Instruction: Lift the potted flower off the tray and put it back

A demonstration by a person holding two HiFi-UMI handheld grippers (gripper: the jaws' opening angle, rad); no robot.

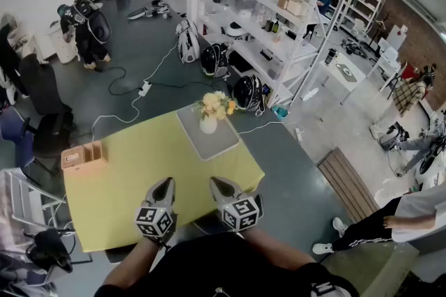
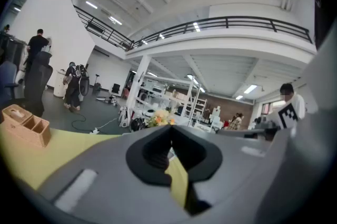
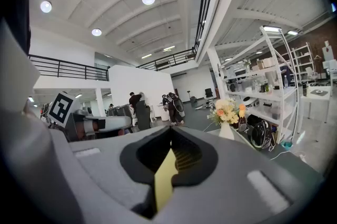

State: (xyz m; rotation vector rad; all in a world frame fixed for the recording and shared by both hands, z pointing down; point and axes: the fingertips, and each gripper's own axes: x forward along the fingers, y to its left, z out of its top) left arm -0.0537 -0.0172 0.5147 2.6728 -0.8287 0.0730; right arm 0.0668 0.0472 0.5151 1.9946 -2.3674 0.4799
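The potted flower (image 1: 211,111), yellow and peach blooms in a small white vase, stands upright on the grey tray (image 1: 217,141) at the far right of the yellow table (image 1: 132,177). Both grippers hover near the table's front edge, well short of the tray. My left gripper (image 1: 166,182) is shut, jaws meeting with nothing between them (image 2: 170,126). My right gripper (image 1: 214,181) is shut and empty too (image 3: 170,127). The flower (image 2: 160,119) shows small and far ahead in the left gripper view. In the right gripper view the flower (image 3: 227,111) is ahead to the right.
A wooden organiser box (image 1: 83,155) sits on the table's left far corner. White shelving (image 1: 265,17) and bags stand behind the table, and cables (image 1: 139,90) lie on the floor. A person's legs (image 1: 376,222) are at the right, and office chairs (image 1: 42,107) at the left.
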